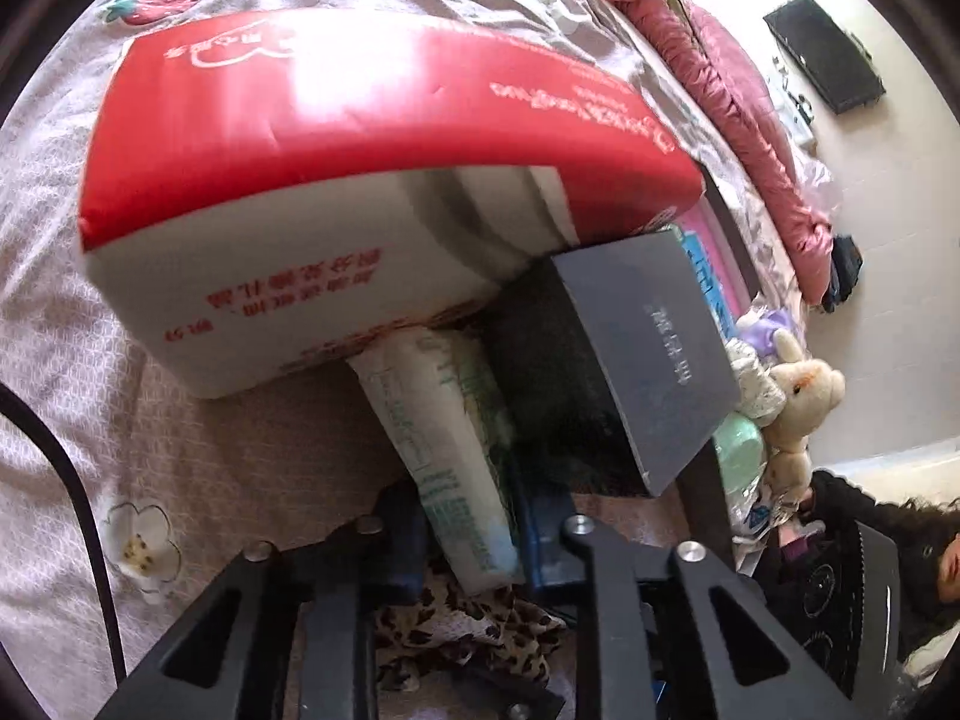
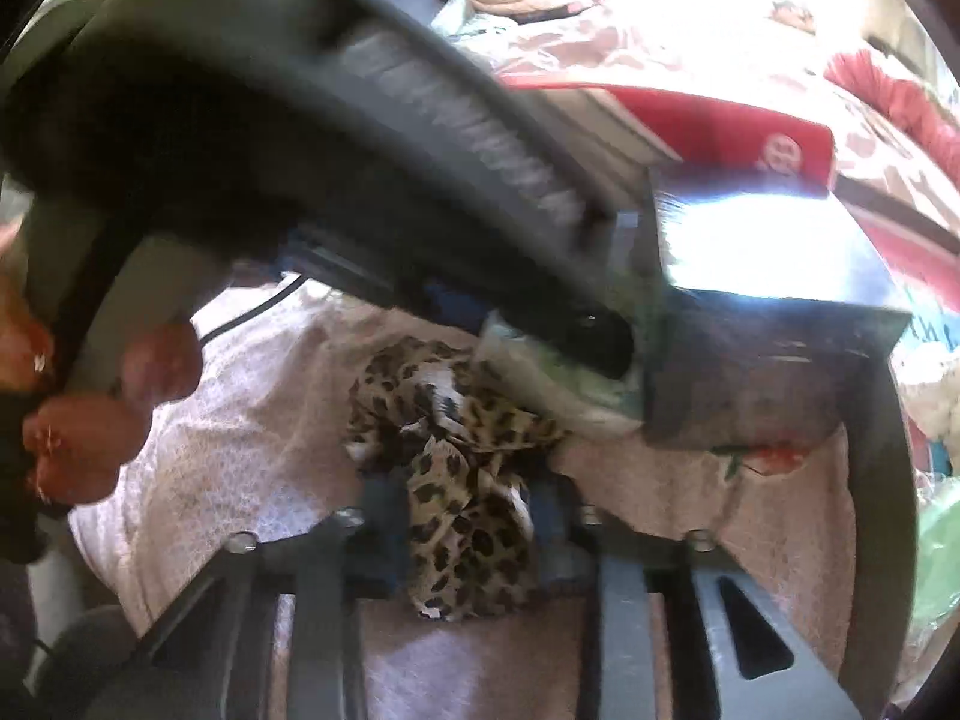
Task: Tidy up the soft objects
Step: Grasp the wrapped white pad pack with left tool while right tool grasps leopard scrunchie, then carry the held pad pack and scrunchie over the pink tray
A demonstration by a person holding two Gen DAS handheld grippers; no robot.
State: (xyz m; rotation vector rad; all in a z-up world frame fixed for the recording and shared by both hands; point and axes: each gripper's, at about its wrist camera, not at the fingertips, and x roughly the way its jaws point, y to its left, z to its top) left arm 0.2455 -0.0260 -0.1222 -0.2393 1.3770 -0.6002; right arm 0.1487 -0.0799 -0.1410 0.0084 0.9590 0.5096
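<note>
On the bed (image 1: 72,372), a big red-and-white tissue pack (image 1: 336,192) is lying towards the left, its near end resting on a slim white-and-green tissue packet (image 1: 444,450). The left gripper (image 1: 468,540) is clamping that slim packet between its blue pads, jaws drawn in tight on it. Just to the right, a dark grey box (image 1: 636,354) is leaning against the packet. Further right, a cream plush toy (image 1: 798,402) is sitting at the bed's edge beside a pale green item.

In the right wrist view, a person's hand (image 2: 108,414) is showing at the left, holding the other tool's handle. In the middle, the right gripper (image 2: 474,534) is pinching a leopard-print cloth (image 2: 462,468), which is bunching up on the pink sheet between its closed-in pads.
</note>
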